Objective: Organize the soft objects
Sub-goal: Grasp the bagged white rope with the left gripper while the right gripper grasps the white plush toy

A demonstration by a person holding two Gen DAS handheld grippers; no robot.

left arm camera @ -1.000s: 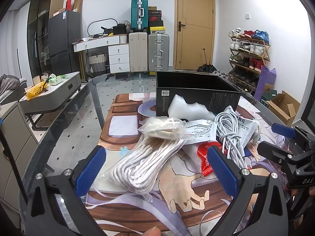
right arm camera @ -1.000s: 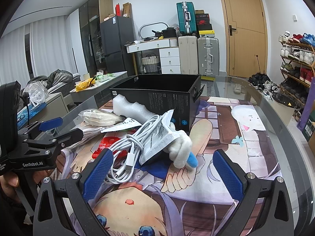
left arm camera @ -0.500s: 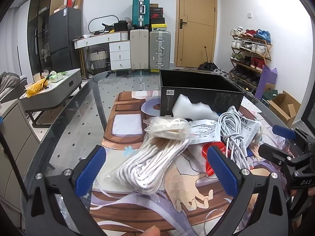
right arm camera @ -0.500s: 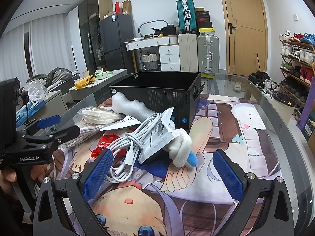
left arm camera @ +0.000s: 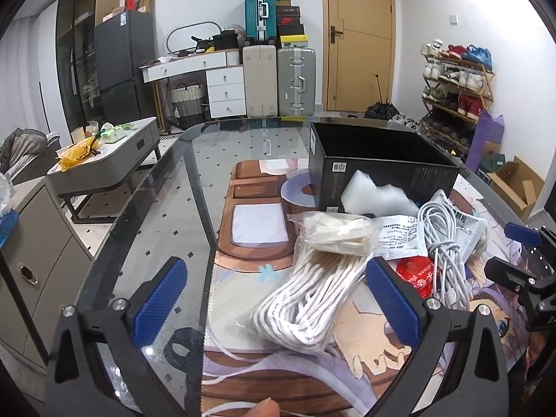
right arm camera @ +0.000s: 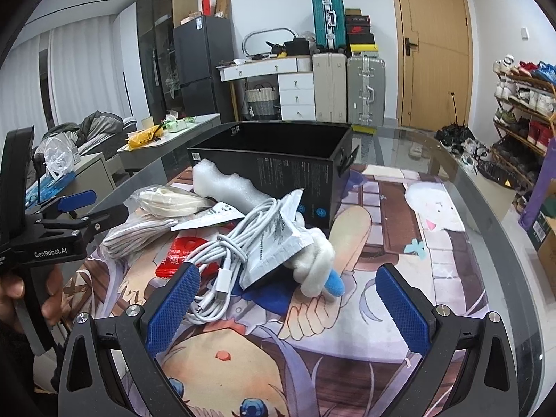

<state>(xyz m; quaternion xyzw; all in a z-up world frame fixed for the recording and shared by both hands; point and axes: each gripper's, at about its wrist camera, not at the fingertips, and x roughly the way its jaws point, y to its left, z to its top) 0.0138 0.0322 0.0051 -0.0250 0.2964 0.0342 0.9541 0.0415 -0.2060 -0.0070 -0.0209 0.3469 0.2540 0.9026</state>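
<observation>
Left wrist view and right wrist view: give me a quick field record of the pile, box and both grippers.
box: black box, open top, behind the pile
rope: bagged white rope bundle, nearest the left gripper
cable: white charging cable, in front of the right gripper
foam: white foam piece, against the box front
left jaws: open, holding nothing
right jaws: open, holding nothing
surface: glass table with printed mat

Both wrist fisheye cameras sit low over the glass-topped table, facing the open black rectangular box at 12 o'clock, the left view from its 7 o'clock side, the right view from 5 o'clock, sharing the box and the tan wooden door.
</observation>
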